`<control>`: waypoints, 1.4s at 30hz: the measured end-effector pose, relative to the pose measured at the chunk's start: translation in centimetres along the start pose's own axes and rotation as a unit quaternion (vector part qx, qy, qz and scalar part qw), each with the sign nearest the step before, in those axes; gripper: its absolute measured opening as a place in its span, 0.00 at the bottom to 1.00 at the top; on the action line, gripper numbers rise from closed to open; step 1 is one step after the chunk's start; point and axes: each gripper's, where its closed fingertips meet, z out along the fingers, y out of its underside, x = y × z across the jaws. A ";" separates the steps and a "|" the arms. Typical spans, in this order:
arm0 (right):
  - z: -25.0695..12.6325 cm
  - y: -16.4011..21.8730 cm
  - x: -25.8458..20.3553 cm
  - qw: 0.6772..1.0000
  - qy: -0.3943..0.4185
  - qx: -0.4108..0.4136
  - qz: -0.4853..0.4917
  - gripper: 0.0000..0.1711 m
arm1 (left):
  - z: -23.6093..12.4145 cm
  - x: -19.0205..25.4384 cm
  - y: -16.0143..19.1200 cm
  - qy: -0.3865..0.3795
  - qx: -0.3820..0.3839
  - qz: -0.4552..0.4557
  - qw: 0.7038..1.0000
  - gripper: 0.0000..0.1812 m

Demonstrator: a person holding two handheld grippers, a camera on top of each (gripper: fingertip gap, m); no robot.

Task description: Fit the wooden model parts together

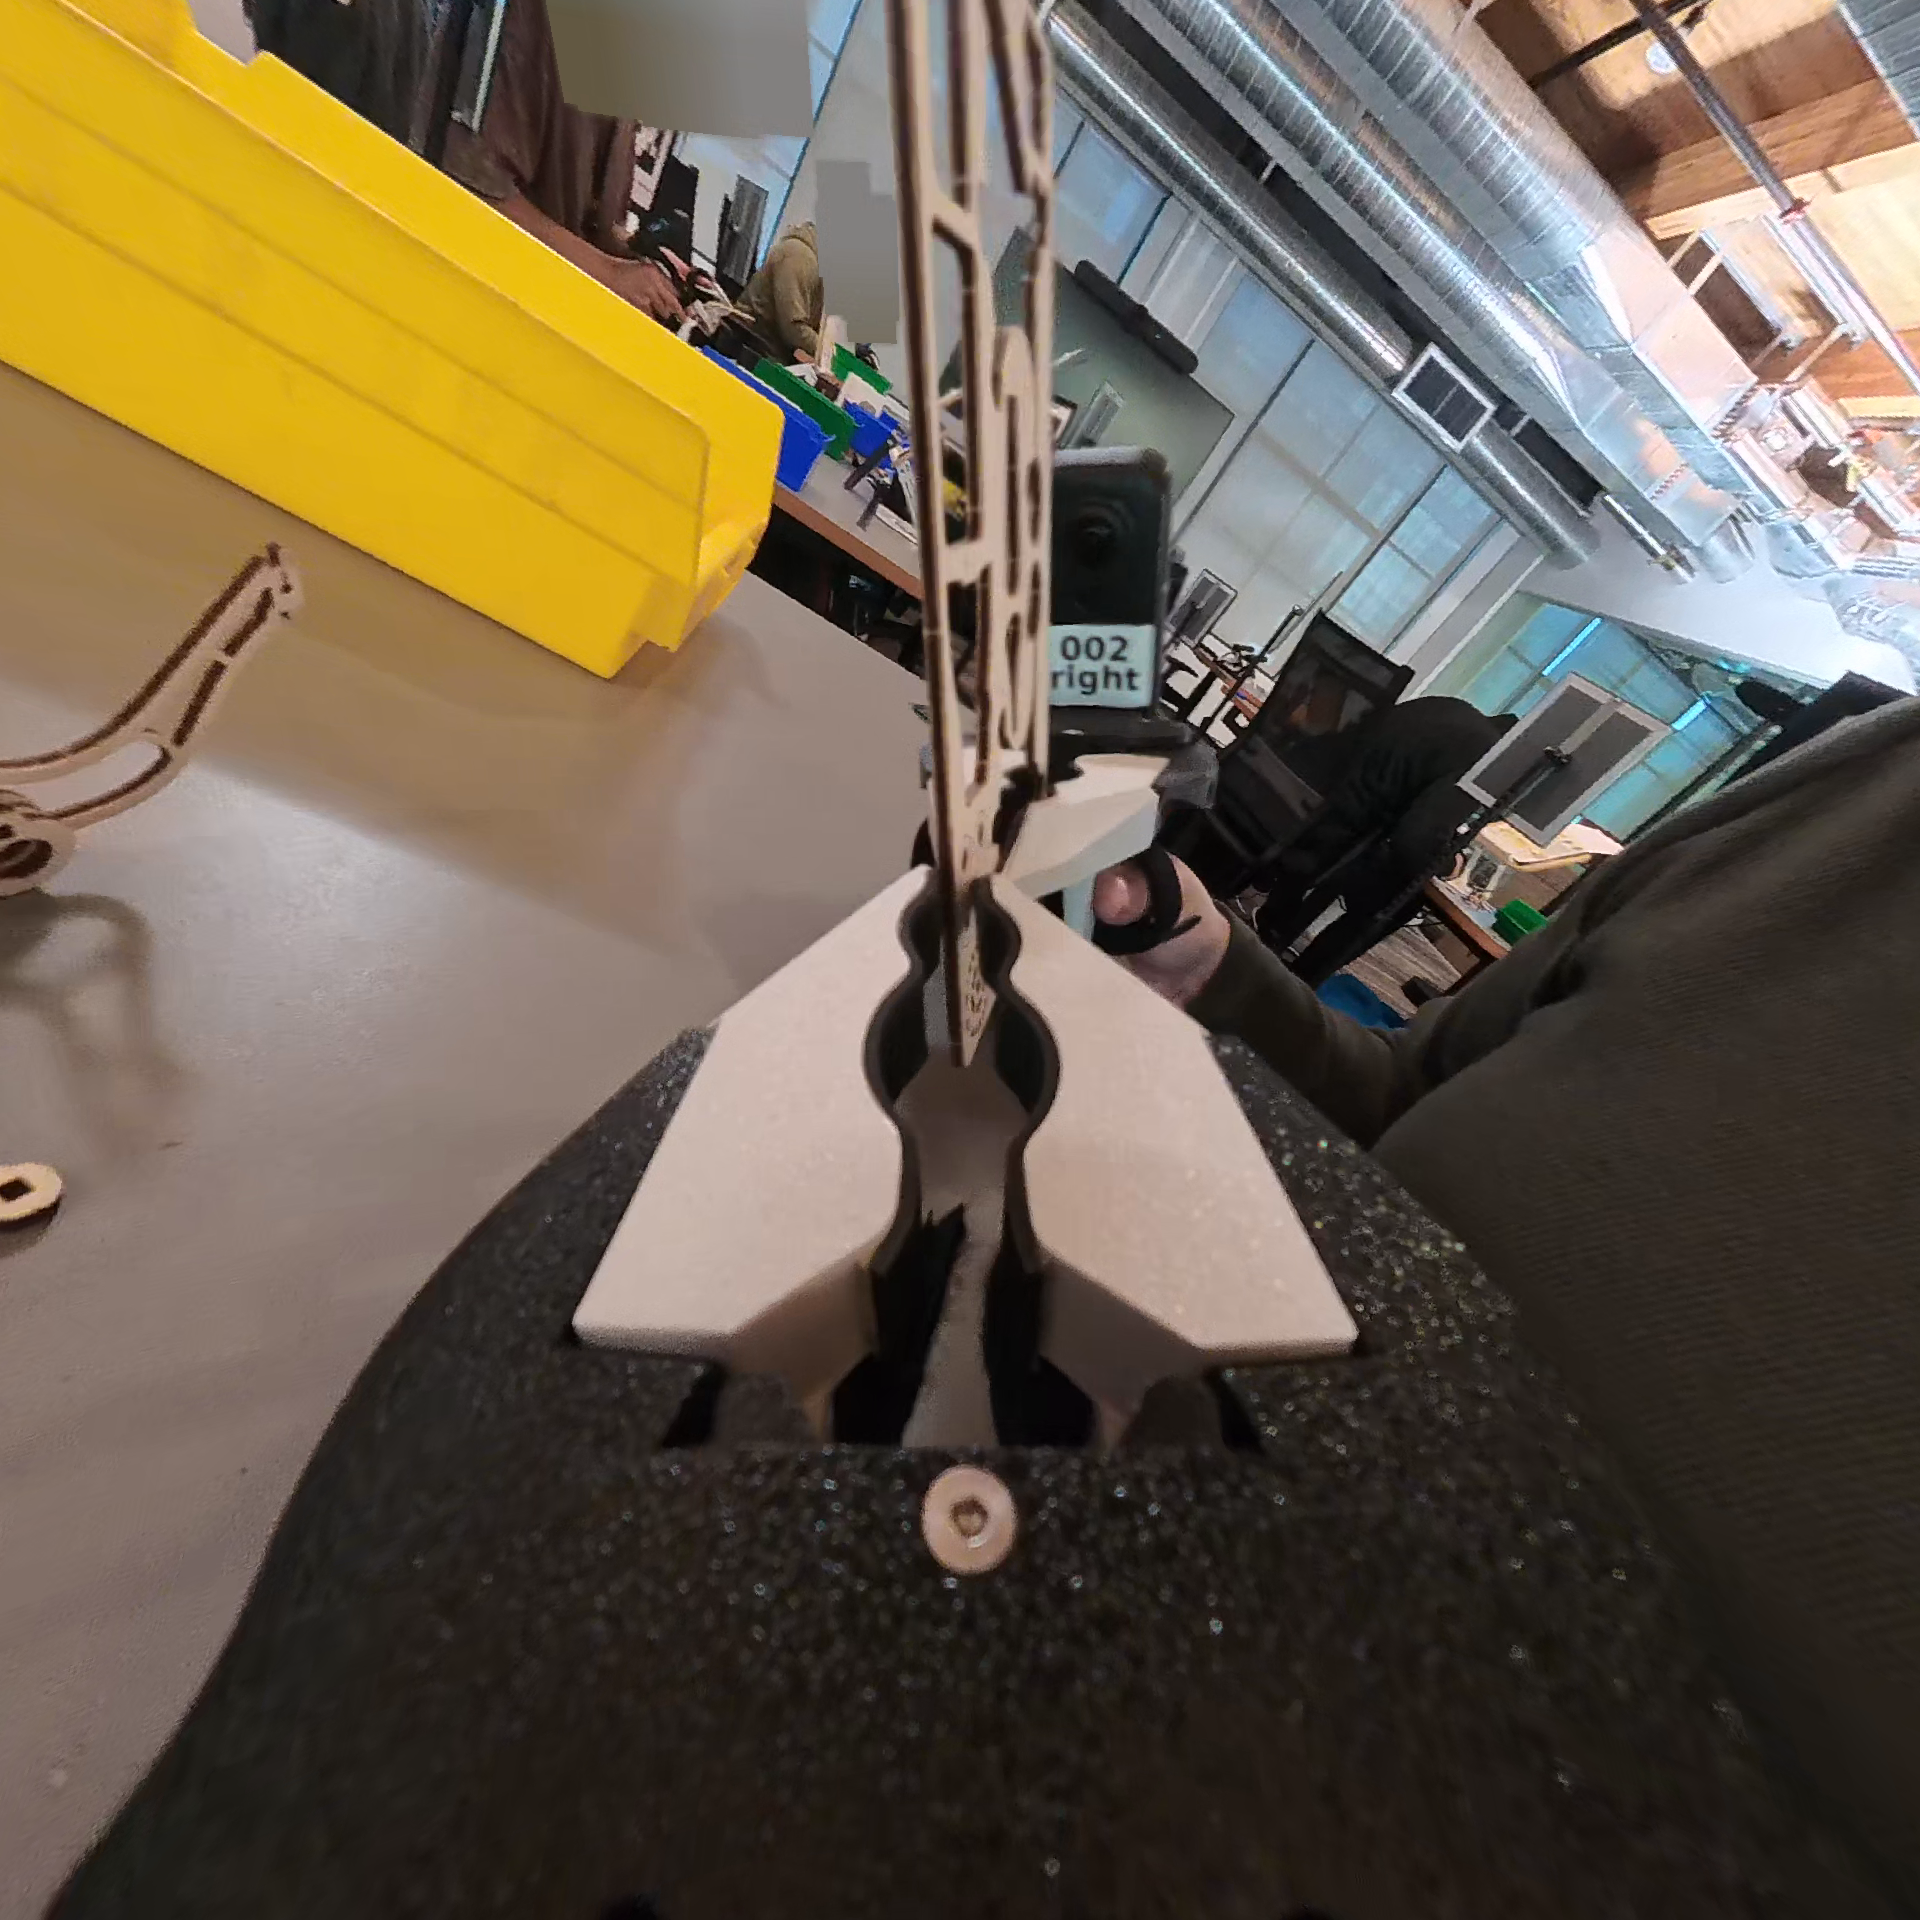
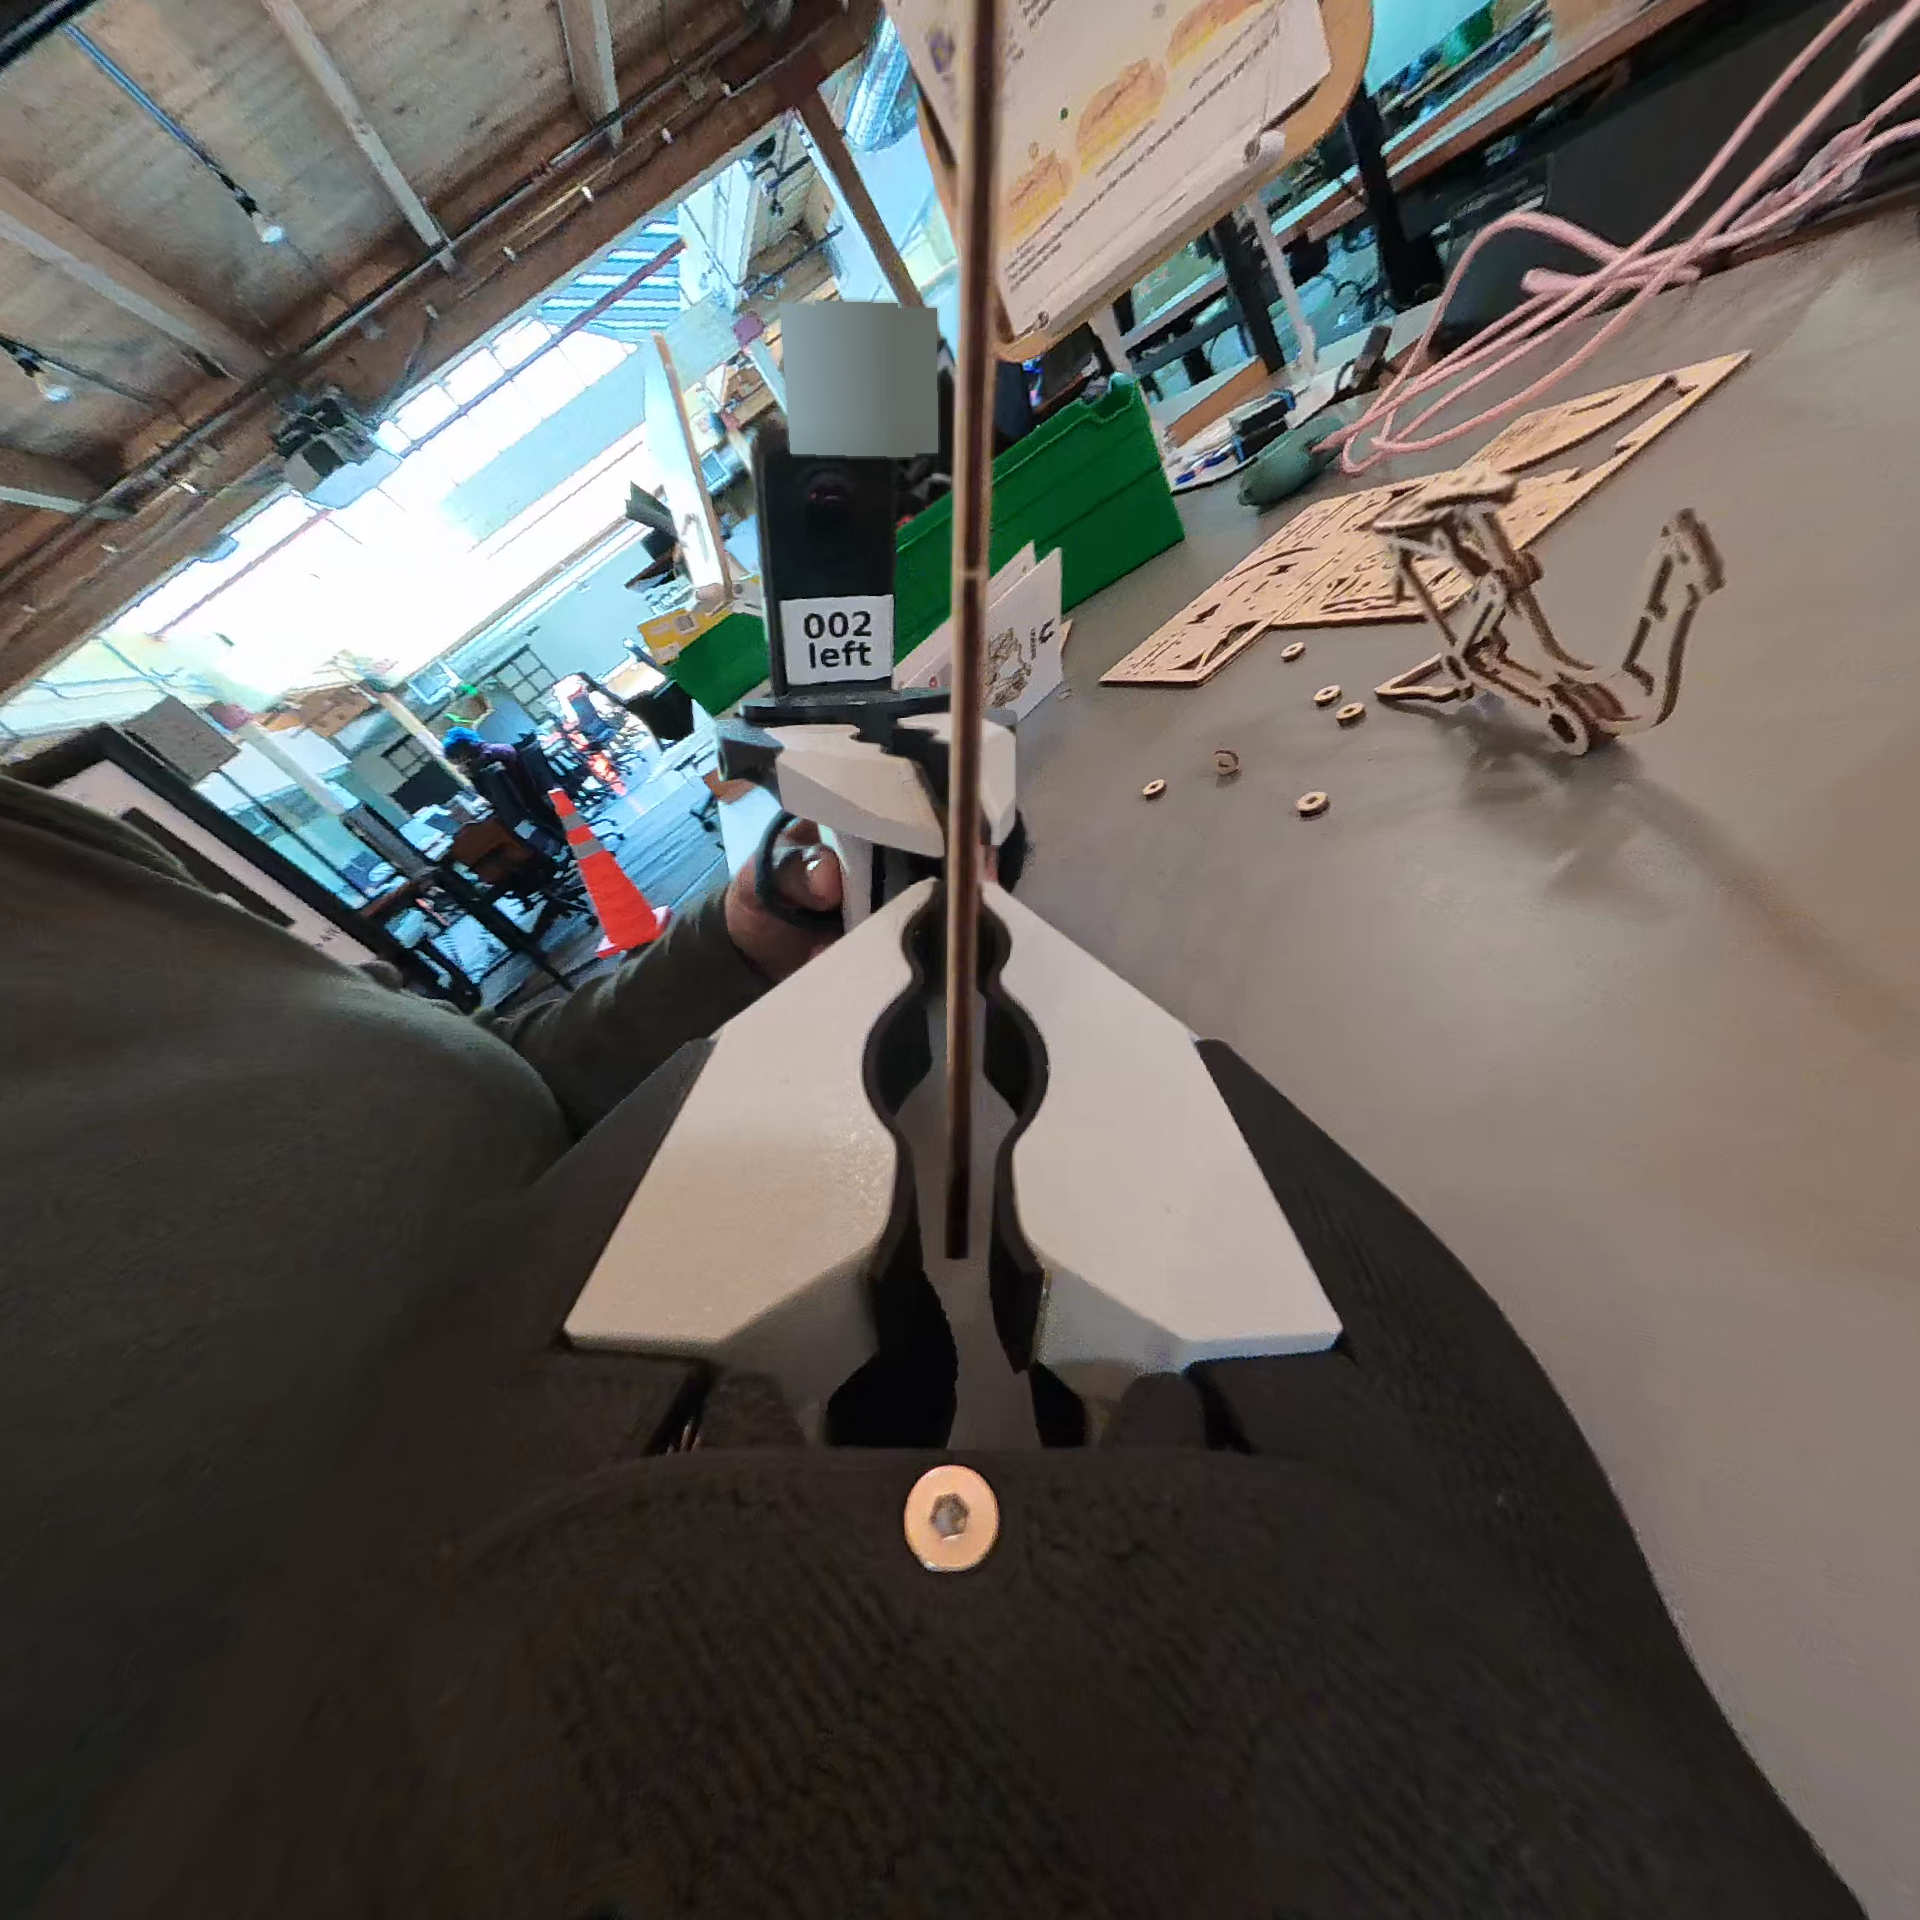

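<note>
Left wrist view, left gripper [image 1: 961, 904] and right gripper [image 1: 1023, 790] facing, both pinching upright wooden sheet [image 1: 982, 364]

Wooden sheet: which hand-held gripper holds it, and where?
Both: the left hand-held gripper and right hand-held gripper each clamp the lower edge of the wooden sheet.

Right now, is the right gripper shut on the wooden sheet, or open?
Shut on it. The right gripper's white fingers close against the thin wooden sheet, which stands edge-on between them.
</note>
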 end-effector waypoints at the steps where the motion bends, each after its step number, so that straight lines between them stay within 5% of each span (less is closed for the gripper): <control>1: 0.1 0.0 0.0 1.000 0.006 0.002 -0.008 0.01 | 0.0 -0.1 -0.1 -0.003 0.004 0.002 1.000 0.02; 12: -0.1 -0.2 -0.6 1.000 -0.009 0.016 -0.023 0.01 | -0.5 0.7 -0.7 0.031 0.023 -0.009 0.999 0.01; 19: -0.2 -0.3 0.2 0.999 0.033 0.019 -0.032 0.01 | -0.1 -0.6 -0.5 -0.068 0.016 0.082 0.994 0.02; 31: 0.1 0.6 2.7 0.982 0.166 -0.026 -0.088 0.00 | 0.0 -3.6 0.7 -0.190 -0.018 0.041 0.981 0.03; 42: -0.5 -0.5 1.8 0.995 0.089 0.025 -0.025 0.00 | 0.3 -2.1 -0.7 -0.052 0.026 -0.060 0.997 0.01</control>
